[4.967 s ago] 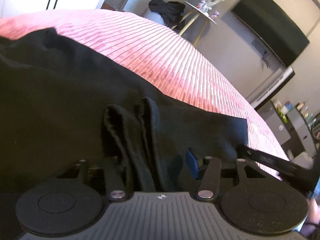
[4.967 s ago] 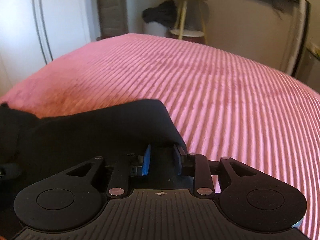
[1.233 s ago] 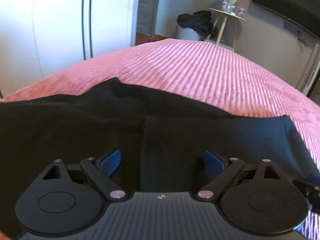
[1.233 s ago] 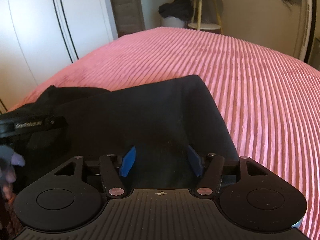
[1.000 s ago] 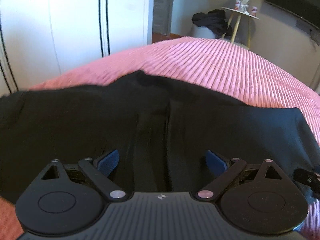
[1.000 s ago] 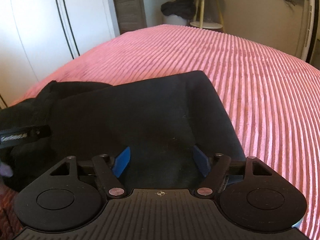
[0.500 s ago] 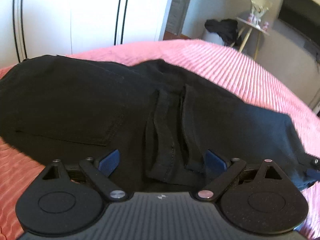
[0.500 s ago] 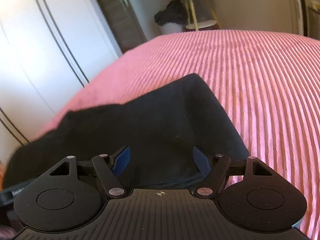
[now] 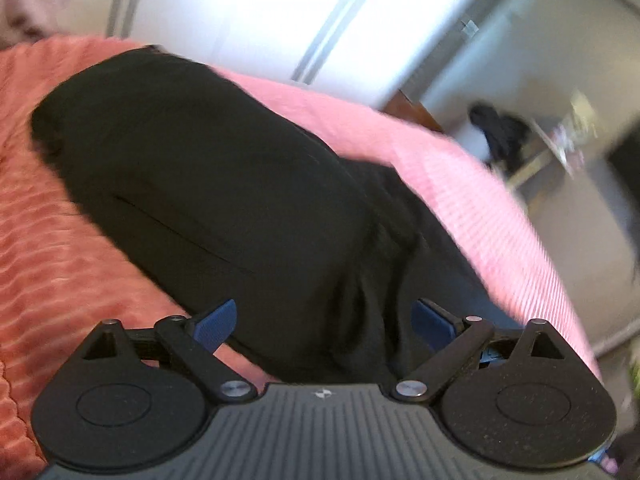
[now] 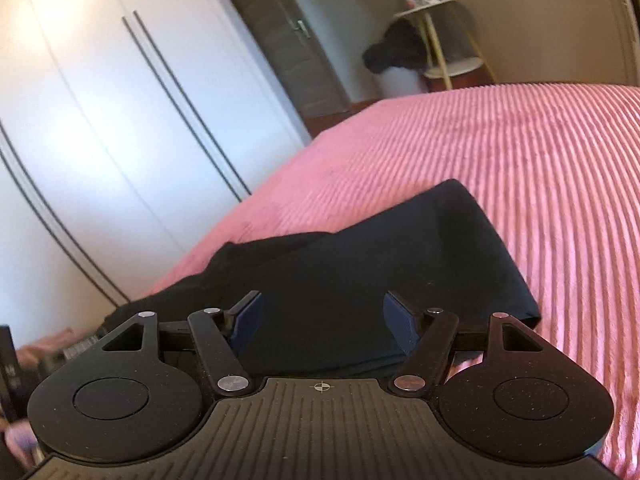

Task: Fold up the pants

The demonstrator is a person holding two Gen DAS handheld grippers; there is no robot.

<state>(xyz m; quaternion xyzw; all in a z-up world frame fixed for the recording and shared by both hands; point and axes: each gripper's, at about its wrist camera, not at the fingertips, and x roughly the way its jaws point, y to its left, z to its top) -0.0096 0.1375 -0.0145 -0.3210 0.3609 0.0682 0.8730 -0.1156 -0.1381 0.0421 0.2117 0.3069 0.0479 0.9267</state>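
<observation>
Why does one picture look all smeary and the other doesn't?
Left wrist view: motion-blurred, so the side table and wardrobe smear, and the black pants lose detail. Right wrist view: sharper, bedspread stripes crisp, though fisheye bends the wardrobe lines.

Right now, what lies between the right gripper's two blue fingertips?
In the right wrist view, only the black pants show between the open right gripper fingers, lying flat on the pink bedspread; nothing is pinched.
</observation>
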